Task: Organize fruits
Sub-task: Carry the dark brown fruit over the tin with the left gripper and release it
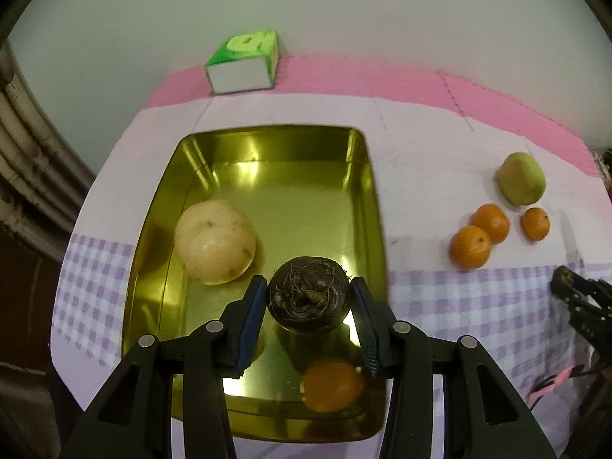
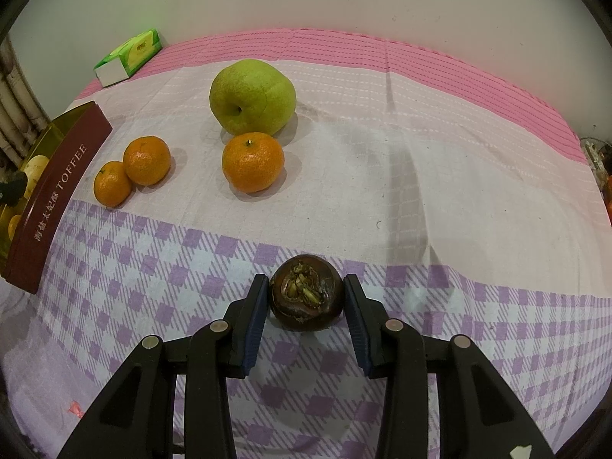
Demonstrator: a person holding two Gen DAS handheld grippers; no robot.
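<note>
Checked cloth (image 2: 382, 199), perhaps a bed.

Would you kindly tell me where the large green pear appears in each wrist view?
Left wrist view: the green pear sits far right, just above three oranges.
Right wrist view: the green pear sits upper centre, just behind one orange.
Shared landmark: the green tissue box on the pink strip.

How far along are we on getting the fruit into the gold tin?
Done: a pale pear and an orange lie in the gold tin. In hand: the left gripper holds a water chestnut over the tin; the right gripper brackets another chestnut above the cloth. Left: three oranges and the green pear.
</note>
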